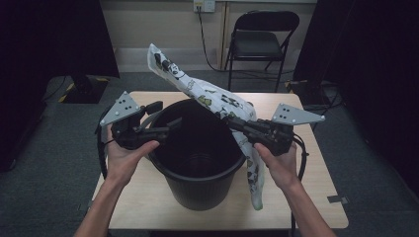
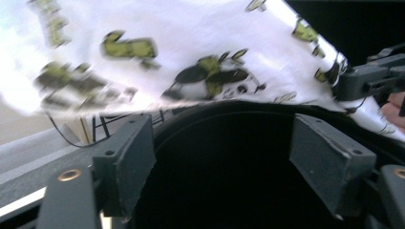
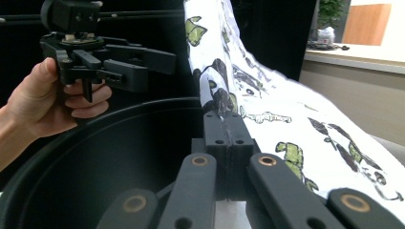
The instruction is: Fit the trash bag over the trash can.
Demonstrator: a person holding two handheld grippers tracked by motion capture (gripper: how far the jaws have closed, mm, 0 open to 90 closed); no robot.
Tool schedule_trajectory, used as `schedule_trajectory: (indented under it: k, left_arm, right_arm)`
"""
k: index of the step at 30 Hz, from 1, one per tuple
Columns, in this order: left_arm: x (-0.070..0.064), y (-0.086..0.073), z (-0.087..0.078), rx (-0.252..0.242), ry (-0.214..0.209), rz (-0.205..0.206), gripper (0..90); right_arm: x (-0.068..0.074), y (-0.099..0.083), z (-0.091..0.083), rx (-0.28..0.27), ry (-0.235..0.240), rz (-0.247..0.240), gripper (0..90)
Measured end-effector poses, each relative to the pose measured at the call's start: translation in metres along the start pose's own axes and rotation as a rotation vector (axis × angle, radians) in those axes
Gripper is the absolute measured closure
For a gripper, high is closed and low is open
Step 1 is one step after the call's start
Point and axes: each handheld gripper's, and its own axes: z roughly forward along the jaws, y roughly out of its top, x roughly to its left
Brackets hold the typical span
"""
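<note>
Right now the right gripper (image 3: 224, 125) has its jaws pressed fully together on a fold of the white printed bag (image 3: 267, 119), pinching it just above the near rim of the black bucket (image 3: 95, 143). From that pinch the bag runs up and away in a stiff diagonal and also hangs down the outside of the bucket toward the table (image 1: 316, 197). The left gripper (image 1: 165, 126) sits at the opposite side of the rim with its jaws spread wide and nothing between them — in the left gripper view the pads (image 2: 129, 152) frame the dark mouth of the bucket, with the bag (image 2: 191, 52) stretched across above, apart from them. The job in hand looks like lining the bucket with the bag. To do that well, I would keep the right pinch firm and low at the rim as an anchor, bring the open left jaws up to a free edge of the bag rather than its middle, close on a single layer, then draw the two grips apart so the mouth opens over the rim — slack matters, since a taut pull could slip the pinch or tip the bucket
</note>
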Motion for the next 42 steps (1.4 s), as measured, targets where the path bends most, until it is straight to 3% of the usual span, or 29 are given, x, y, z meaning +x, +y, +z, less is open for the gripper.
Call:
schedule_trajectory:
  k: [2,7,9,13,18,22,25,28,35,37,42]
  left_arm:
    - [-0.002,0.004,0.002,-0.009,-0.037,-0.015,20.8]
    - [-0.008,0.013,0.008,-0.020,-0.099,-0.010,18.4]
    - [-0.013,0.016,0.010,-0.031,-0.095,0.001,18.2]
    - [-0.019,0.019,0.017,-0.005,-0.109,0.023,18.0]
    - [-0.023,0.022,0.014,-0.026,-0.159,0.023,17.7]
    - [-0.030,0.023,0.016,-0.013,-0.186,0.041,18.1]
    - [-0.035,0.026,0.018,-0.017,-0.228,0.053,23.2]
    - [-0.039,0.026,0.021,0.008,-0.266,0.072,30.2]
    - [-0.037,0.024,0.020,0.010,-0.342,0.043,41.0]
    - [-0.037,0.024,0.020,-0.001,-0.339,0.046,41.8]
    - [-0.038,0.025,0.023,0.028,-0.348,0.042,38.1]
  right_arm:
    - [0.003,0.001,0.002,0.001,0.012,-0.008,90.0]
    - [0.011,0.003,0.007,0.007,0.042,-0.027,90.0]
    - [0.014,0.002,0.009,0.019,0.050,-0.035,90.0]
    - [0.019,-0.001,0.012,0.023,0.071,-0.047,90.0]
    - [0.026,0.000,0.017,0.030,0.096,-0.065,90.0]
    - [0.032,0.006,0.018,0.020,0.117,-0.085,90.0]
    - [0.038,0.007,0.019,0.020,0.136,-0.101,90.0]
    - [0.043,0.007,0.020,0.023,0.147,-0.120,90.0]
    - [0.047,0.006,0.021,0.029,0.160,-0.155,90.0]
    - [0.048,0.006,0.022,0.034,0.165,-0.167,90.0]
    - [0.053,0.004,0.026,0.060,0.177,-0.201,90.0]
